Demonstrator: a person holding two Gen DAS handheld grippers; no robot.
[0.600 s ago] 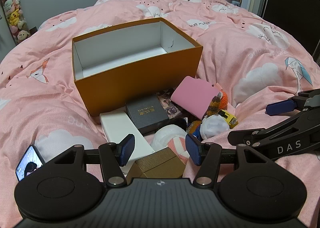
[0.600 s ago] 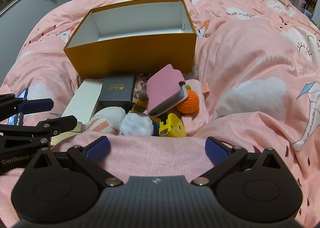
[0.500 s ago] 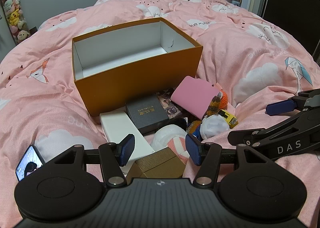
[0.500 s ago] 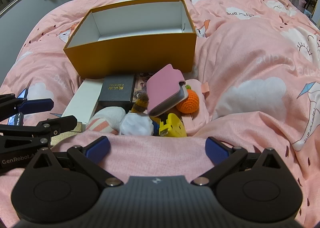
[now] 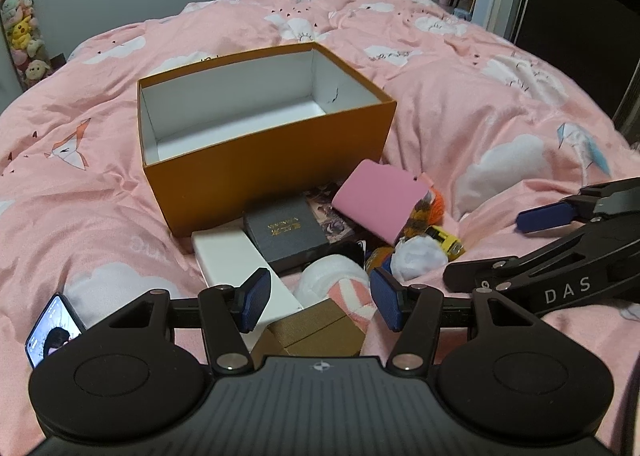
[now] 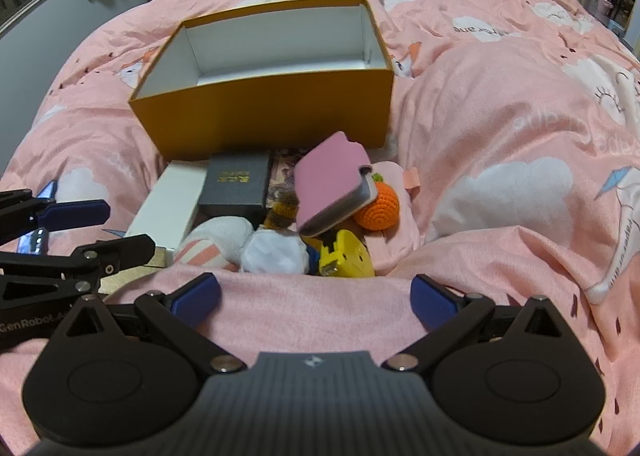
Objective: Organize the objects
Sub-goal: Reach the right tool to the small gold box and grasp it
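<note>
A: How much room are the grippers getting on the pink duvet (image 5: 480, 127)?

B: Plenty at the sides. The orange box (image 5: 272, 171) is sitting open and empty mid-bed, its near wall touching the pile of objects, with bare duvet lying to its left and right. A raised fold of duvet is running across the front of the right wrist view, just beside the pile's near edge.

A: And the grippers themselves?

B: The left gripper (image 5: 320, 298) is hovering over the pile's near end with its jaws apart, gripping nothing. The right gripper (image 6: 316, 296) is standing wide open over the fold, also empty.

A: What is being counted in the pile?

B: One white box (image 5: 236, 260), one dark grey box (image 5: 286, 230) leaning on it, one gold-brown box (image 5: 316, 332), one pink wallet (image 6: 332, 185), one orange crocheted ball (image 6: 378, 205), one yellow tape measure (image 6: 346, 254), one white plush (image 6: 272, 252) and one striped plush (image 6: 218, 238).

A: Anything hard to make out?

B: A printed card is lying mostly hidden under the wallet. A phone (image 5: 52, 330) is being cut off by the left gripper's body, and the gold-brown box is partly covered too
</note>
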